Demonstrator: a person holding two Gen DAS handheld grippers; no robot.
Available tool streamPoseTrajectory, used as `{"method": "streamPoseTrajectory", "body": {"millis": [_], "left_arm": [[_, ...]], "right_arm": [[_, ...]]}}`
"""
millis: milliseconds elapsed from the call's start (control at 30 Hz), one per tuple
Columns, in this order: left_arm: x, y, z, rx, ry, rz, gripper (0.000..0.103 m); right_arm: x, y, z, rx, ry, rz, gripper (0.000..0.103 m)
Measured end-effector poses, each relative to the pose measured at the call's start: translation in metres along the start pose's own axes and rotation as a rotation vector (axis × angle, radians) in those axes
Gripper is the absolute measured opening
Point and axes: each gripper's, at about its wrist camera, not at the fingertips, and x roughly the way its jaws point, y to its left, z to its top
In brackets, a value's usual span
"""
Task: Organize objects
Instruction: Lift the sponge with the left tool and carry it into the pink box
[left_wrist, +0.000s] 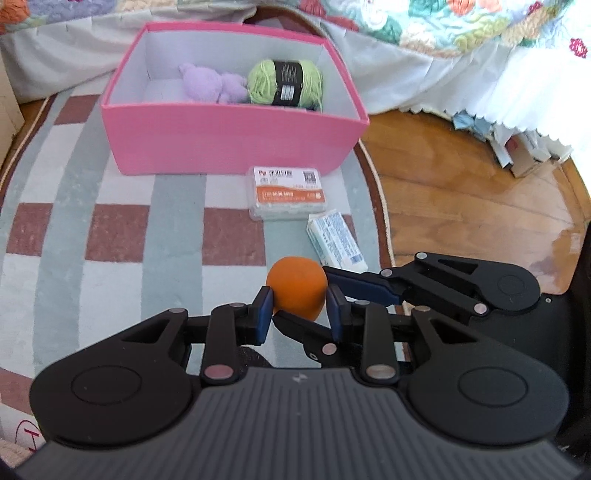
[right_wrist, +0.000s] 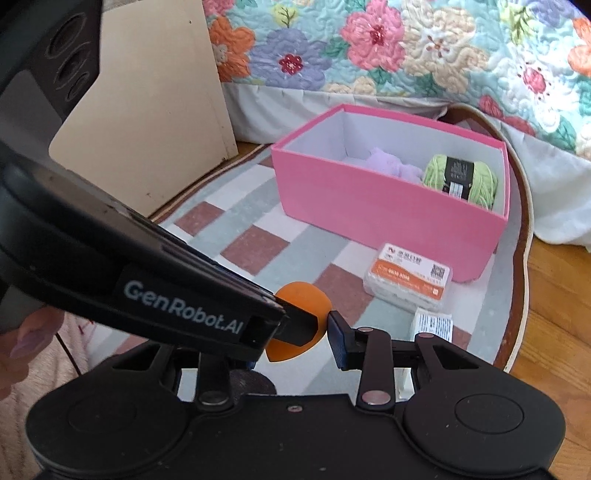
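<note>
- The left gripper (left_wrist: 298, 312) is pinching a round orange ball (left_wrist: 297, 291) between its blue pads, above a checked rug (left_wrist: 110, 221).
- The right gripper (right_wrist: 295, 332) is also clamping the ball from the other side, one finger touching it in the left wrist view.
- An open pink cardboard box (left_wrist: 229, 136) is sitting farther back, holding a lilac plush toy (left_wrist: 210, 83) and a green yarn skein (left_wrist: 284, 83).
- A clear plastic case with an orange label (left_wrist: 286, 192) and a small white packet (left_wrist: 334, 240) are lying between the box and the ball.

Orange ball (left_wrist: 296, 291); pink box (left_wrist: 229, 136), white inside, holding lime-green yarn (left_wrist: 284, 85) and a lilac plush (left_wrist: 210, 84); rug (left_wrist: 110, 229) checked grey-green, white and brown; floral quilt (right_wrist: 406, 48).
</note>
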Motion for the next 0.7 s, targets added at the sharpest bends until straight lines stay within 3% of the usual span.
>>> {"method": "streamPoseTrajectory", "body": {"millis": [700], "left_arm": [[-0.069,0.006,0.016,-0.007,-0.145,-0.013,0.028]], "right_arm": [[-0.029,0.02,0.045,-0.03,-0.05,0.031,0.042]]}}
